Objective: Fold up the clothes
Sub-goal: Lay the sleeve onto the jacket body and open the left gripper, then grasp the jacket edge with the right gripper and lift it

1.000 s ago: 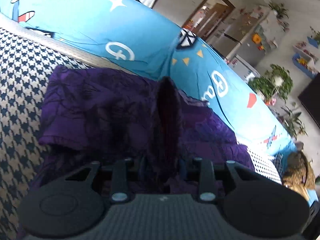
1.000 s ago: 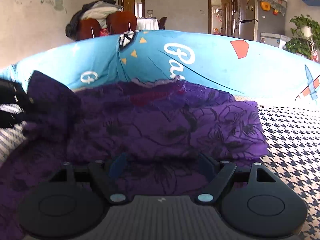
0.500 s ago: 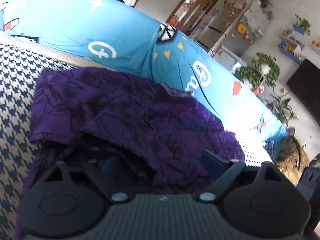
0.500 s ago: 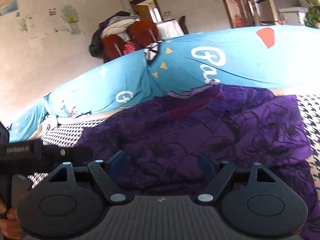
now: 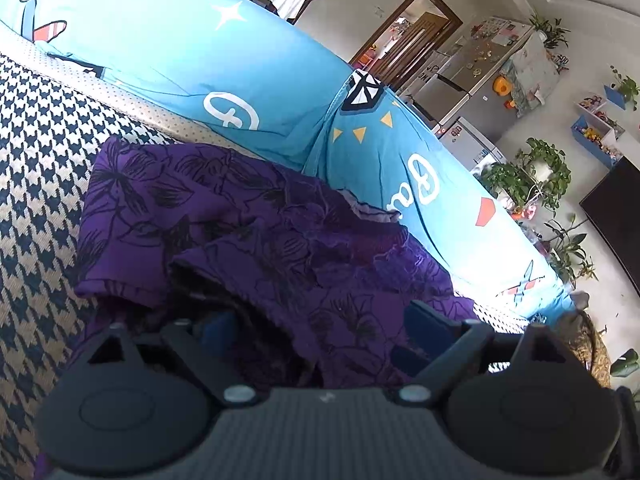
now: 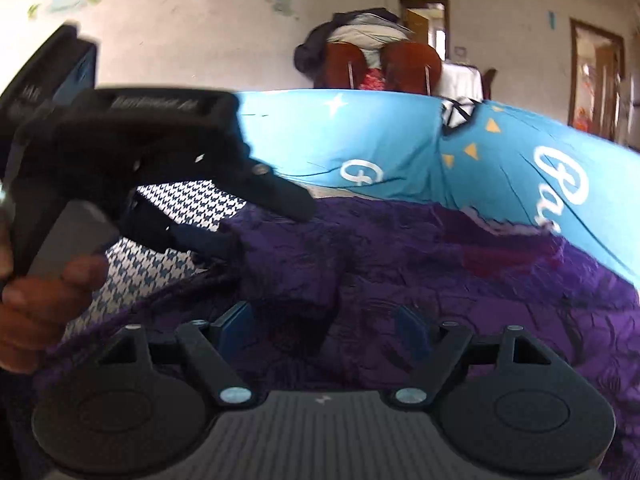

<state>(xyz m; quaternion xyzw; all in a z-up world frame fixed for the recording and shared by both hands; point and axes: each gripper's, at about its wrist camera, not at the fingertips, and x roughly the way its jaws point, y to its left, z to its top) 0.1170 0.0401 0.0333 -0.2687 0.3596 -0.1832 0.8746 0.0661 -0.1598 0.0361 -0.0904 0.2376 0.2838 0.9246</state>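
Two grippers, left gripper and right gripper, both spread wide over purple garment.

Left gripper smeared by motion blur, logo unreadable; purple garment cut off at bottom edge.
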